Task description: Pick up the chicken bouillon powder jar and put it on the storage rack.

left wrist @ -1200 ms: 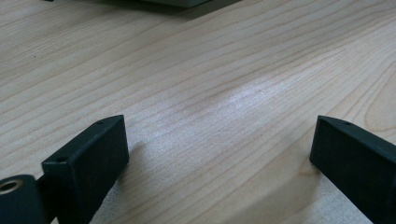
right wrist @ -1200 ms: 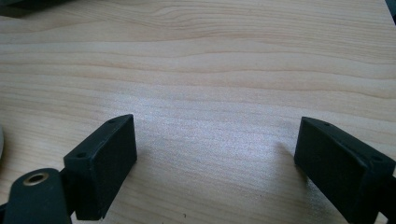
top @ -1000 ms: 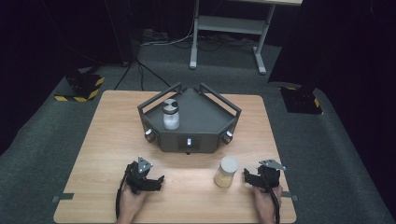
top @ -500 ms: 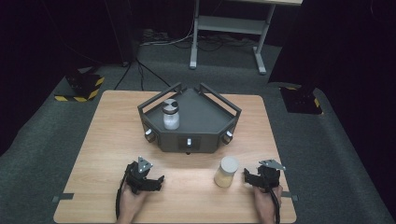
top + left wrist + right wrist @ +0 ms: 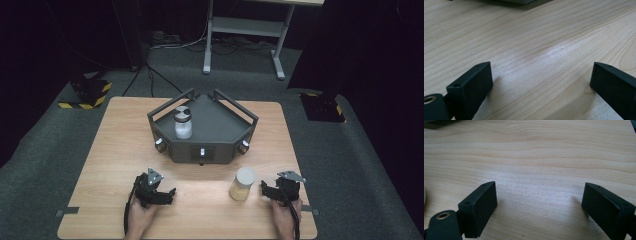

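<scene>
Just left of the right hand-held gripper (image 5: 266, 189), on the table (image 5: 115, 150): one capped jar of pale powder (image 5: 242, 183), upright, near but apart from the jaws; jaws wide, nothing but bare wood between them, presumably spread to take the jar's width. Well beyond and to the left: dark angular tray (image 5: 220, 125) with front knobs, holding a second jar (image 5: 183, 122), upright near its left wall, likely parked there for steadiness. Far left, level with the right: left hand-held gripper (image 5: 167, 192), jaws likewise wide and empty, laid low on the table, seemingly resting in readiness; both hands at the near table edge.
</scene>
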A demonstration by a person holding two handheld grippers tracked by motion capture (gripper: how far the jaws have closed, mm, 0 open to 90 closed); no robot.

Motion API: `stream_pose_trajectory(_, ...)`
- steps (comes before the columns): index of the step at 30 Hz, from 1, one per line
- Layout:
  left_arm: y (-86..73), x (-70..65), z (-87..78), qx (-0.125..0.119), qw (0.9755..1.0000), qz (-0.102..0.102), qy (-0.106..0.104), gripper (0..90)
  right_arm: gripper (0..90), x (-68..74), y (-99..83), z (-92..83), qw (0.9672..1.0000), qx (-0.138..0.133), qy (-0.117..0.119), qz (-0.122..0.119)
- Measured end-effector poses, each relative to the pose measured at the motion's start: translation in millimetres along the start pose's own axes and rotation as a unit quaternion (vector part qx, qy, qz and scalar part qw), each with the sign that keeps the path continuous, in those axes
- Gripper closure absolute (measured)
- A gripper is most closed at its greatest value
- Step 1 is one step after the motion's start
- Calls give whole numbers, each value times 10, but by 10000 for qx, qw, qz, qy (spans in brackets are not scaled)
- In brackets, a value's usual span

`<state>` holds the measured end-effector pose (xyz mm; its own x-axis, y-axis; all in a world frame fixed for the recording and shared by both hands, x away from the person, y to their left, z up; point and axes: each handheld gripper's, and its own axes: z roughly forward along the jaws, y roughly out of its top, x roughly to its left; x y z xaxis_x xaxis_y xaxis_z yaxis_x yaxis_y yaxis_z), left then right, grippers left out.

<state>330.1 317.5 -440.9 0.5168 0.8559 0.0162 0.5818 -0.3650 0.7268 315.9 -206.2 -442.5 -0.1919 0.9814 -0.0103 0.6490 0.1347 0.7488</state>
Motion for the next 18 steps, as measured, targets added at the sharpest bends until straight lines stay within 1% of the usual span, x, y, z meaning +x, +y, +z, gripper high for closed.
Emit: stream_pose_trajectory(18, -5, 0, -2, -9, 10000, -12, 4, 51, 124, -2, 2, 1, 10000, 4, 3, 3)
